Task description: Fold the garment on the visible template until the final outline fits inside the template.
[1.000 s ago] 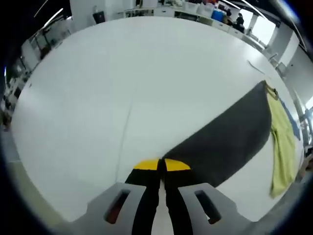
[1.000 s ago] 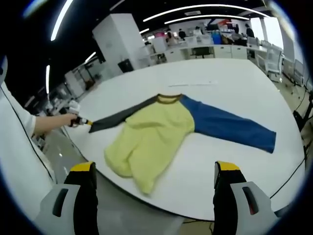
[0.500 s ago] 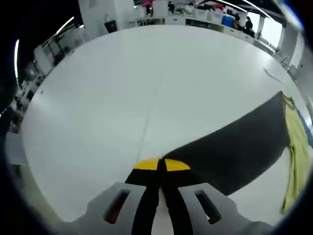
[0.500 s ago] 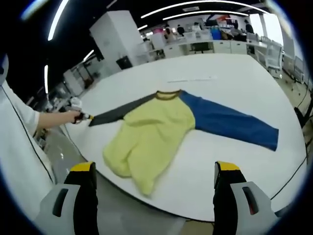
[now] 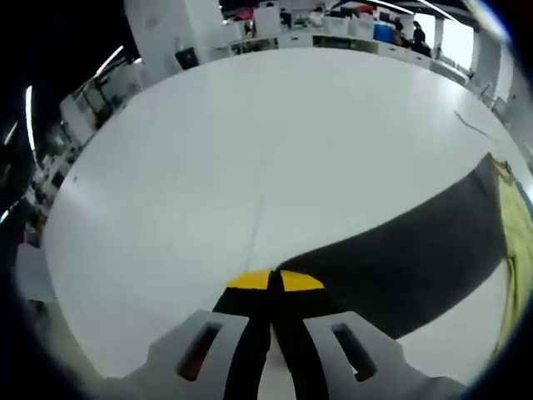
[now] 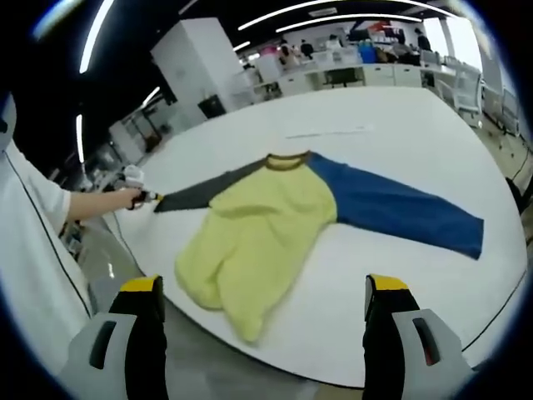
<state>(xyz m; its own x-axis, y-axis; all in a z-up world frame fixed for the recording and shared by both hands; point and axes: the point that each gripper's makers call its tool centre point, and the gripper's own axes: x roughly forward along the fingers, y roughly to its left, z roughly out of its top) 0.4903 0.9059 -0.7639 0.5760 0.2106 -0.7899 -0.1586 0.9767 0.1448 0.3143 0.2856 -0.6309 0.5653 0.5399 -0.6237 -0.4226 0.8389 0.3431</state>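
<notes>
1. Left gripper view: left gripper (image 5: 275,287) at the bottom, yellow-tipped jaws pressed together, clamped on the cuff end of the dark grey sleeve (image 5: 408,258).
2. Stretching away to the right across the white table (image 5: 250,133), that grey sleeve, lying flat, meeting a sliver of yellow cloth at the far right edge.
3. Right gripper view: right gripper (image 6: 262,292) with jaws spread wide apart, nothing between them, hanging above the near edge of the table.
4. Beyond those jaws, the garment (image 6: 258,233) spread on the table: yellow body bunched and creased toward the near edge, dark collar on the far side, blue sleeve (image 6: 400,212) laid out to the right.
5. At the left, a person's hand (image 6: 125,198) holding the other gripper at the grey sleeve's tip, with a white clothing sleeve (image 6: 33,250) in the foreground.
6. Further back, desks and shelving under strip lights.
</notes>
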